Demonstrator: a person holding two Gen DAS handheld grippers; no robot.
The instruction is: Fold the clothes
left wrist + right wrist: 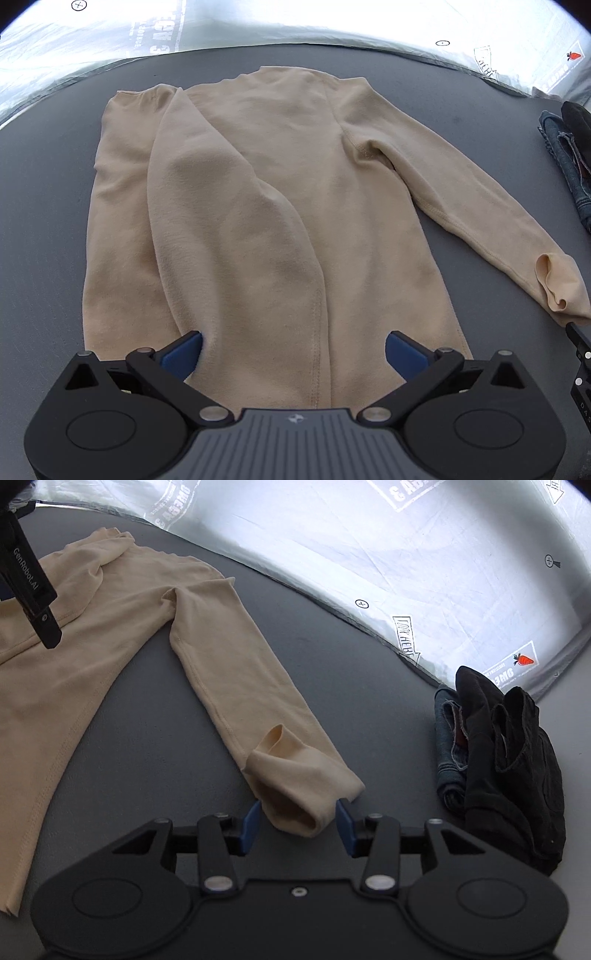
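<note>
Here, through the left wrist view, we see the beige long-sleeved knit top lying flat on the dark grey worktop, one sleeve already folded across its body, the other stretched out to the side. Our left gripper hovers over the hem, its jaws spread wide with nothing pinched.

In the right wrist view, our right gripper sits at the outstretched sleeve's cuff; its jaws stand apart on either side of the cuff, not pressing it. We judge the sleeve fold is in hand: next, close on the cuff and carry it across the body. Beside it lies a pile of dark clothes over folded blue denim. "GenRobot.AI" reads on the black bar at the left; the silvery backdrop's printing appears mirrored and unclear.
</note>
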